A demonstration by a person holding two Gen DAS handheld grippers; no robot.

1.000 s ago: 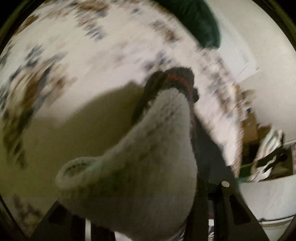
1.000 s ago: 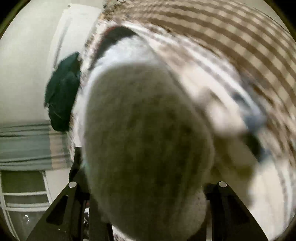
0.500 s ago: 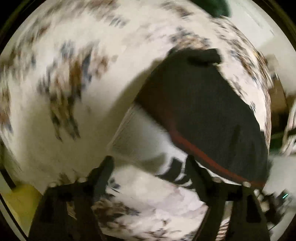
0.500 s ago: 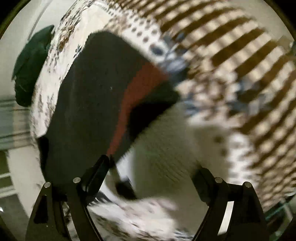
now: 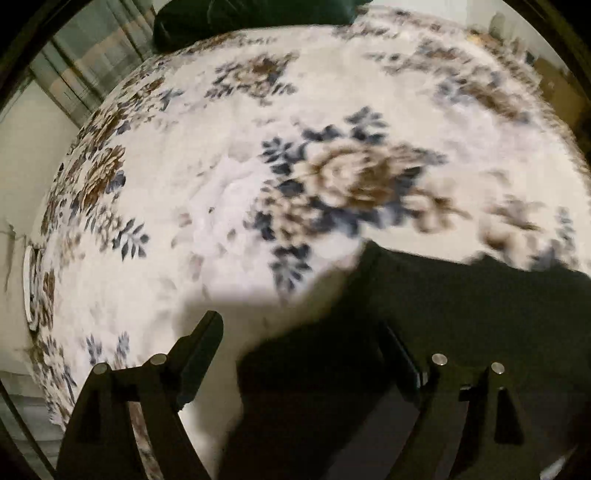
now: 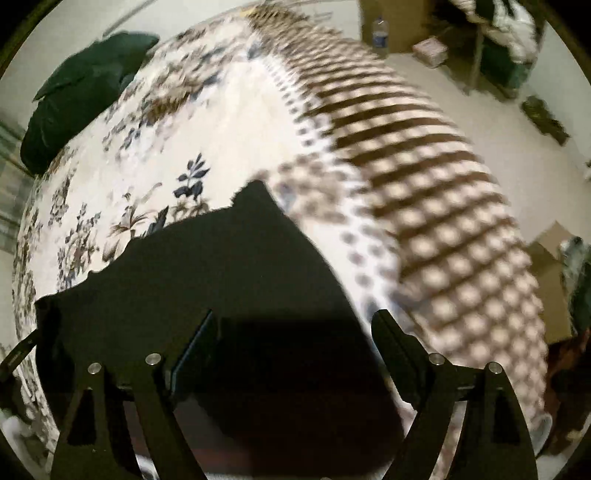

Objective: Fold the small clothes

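Note:
A small dark garment [image 5: 465, 314] lies flat on the floral blanket [image 5: 229, 192], filling the lower right of the left wrist view. My left gripper [image 5: 299, 332] hangs above the garment's left edge, jaws wide apart, nothing pinched between them. In the right wrist view the same dark garment [image 6: 221, 266] spreads across the lower left. My right gripper [image 6: 293, 325] points down over the garment's right part, jaws wide with no cloth in them. The garment's near side is hidden in shadow under both grippers.
The blanket [image 6: 229, 122] has a brown checked border [image 6: 436, 206] that runs along the bed's right side. A dark green cushion [image 6: 74, 96] sits at the bed's far end. On the floor beyond stand a bottle [image 6: 380, 33], boxes [image 6: 554, 266] and a rack.
A second ago each gripper was shut on pale fuzzy cloth. Both have let go and opened wide; the garment now lies dark side up, and both grippers have swung across it.

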